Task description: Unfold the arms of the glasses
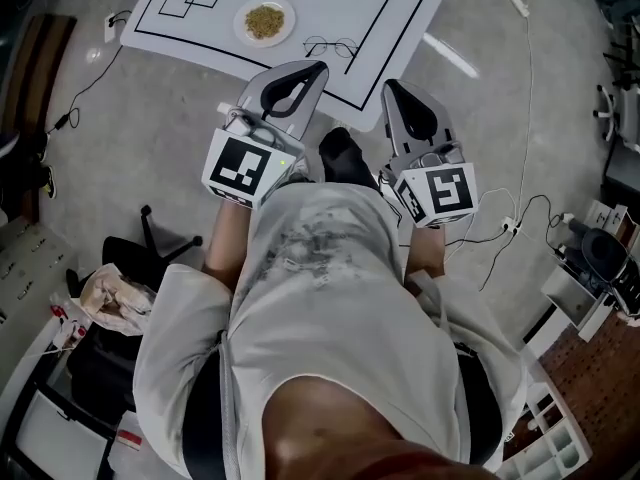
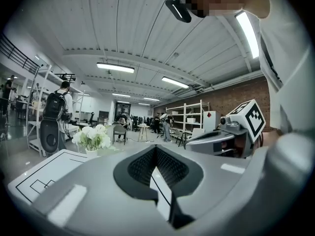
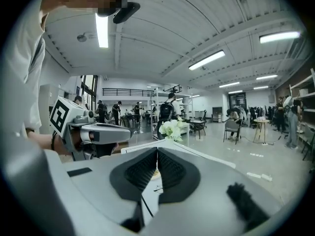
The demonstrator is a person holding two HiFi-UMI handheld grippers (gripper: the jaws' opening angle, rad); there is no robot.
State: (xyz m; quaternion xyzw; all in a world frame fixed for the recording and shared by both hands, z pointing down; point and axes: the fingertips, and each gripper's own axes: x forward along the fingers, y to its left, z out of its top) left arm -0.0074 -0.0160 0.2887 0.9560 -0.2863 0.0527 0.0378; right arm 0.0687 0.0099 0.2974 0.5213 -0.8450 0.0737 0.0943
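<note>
Thin wire-rimmed glasses point(image 1: 330, 46) lie on the white table point(image 1: 400, 38), just right of a plate; whether their arms are folded I cannot tell. Both grippers are held in front of the person's chest, short of the table's near edge. My left gripper point(image 1: 319, 67) points toward the table with its jaws closed together and nothing in them. My right gripper point(image 1: 391, 86) is beside it, also shut and empty. In the right gripper view the glasses point(image 3: 157, 187) show small through the gap below the closed tips of my right gripper point(image 3: 157, 150). The left gripper view shows my left gripper point(image 2: 156, 149) with jaws meeting.
A white plate of grain point(image 1: 265, 20) sits left of the glasses. A vase of white flowers point(image 3: 173, 129) stands at the table's far side. Black lines mark the tabletop. A black chair point(image 1: 120, 348) and cables point(image 1: 500, 238) are on the floor near the person.
</note>
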